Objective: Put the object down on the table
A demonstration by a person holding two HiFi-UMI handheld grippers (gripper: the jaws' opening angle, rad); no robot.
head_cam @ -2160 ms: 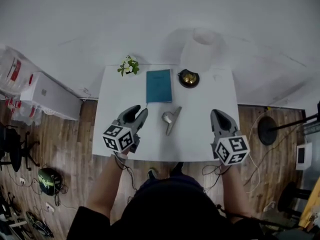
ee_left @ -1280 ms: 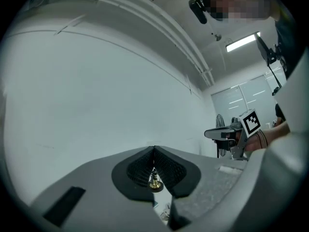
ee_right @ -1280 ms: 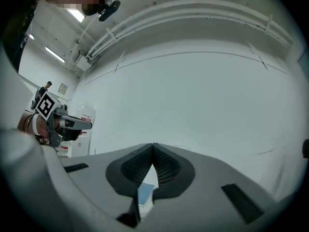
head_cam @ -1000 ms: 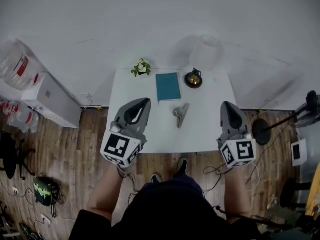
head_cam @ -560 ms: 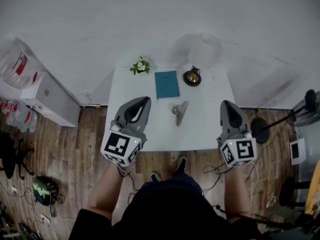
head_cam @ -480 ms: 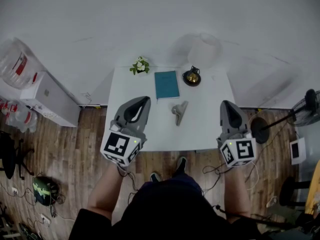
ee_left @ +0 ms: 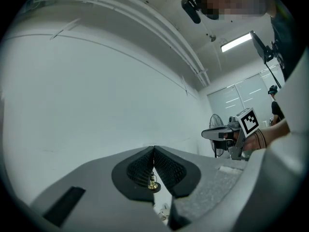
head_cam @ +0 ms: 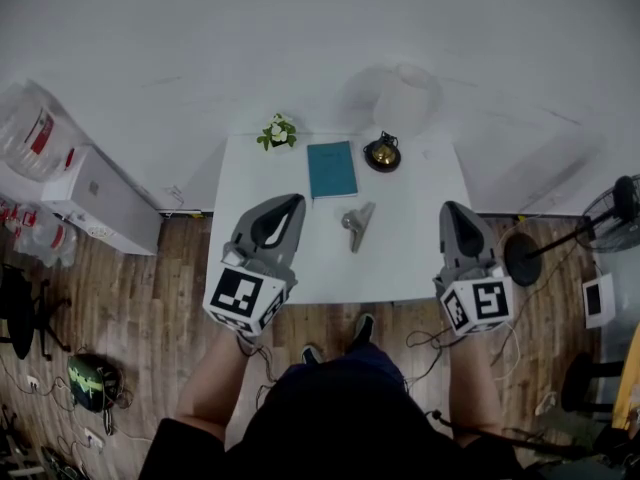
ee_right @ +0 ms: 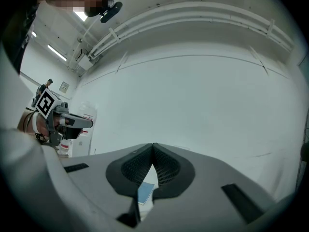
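Observation:
A grey metal object lies on the white table, near its middle. My left gripper is raised above the table's front left part, its jaws shut with nothing between them. My right gripper hovers over the front right edge, jaws closed and empty too. In the left gripper view my left gripper has its tips meeting, and a small brass bell shows through the gap below. In the right gripper view my right gripper is closed, with a teal book seen beneath.
At the table's back stand a small potted plant, the teal book, the brass bell and a white lamp shade. A white cabinet and plastic bottles stand left. A fan stands right on the wooden floor.
Both grippers rose from low over the table to a raised pose at its front; in the last second they have barely moved. The grey object stays on the table.

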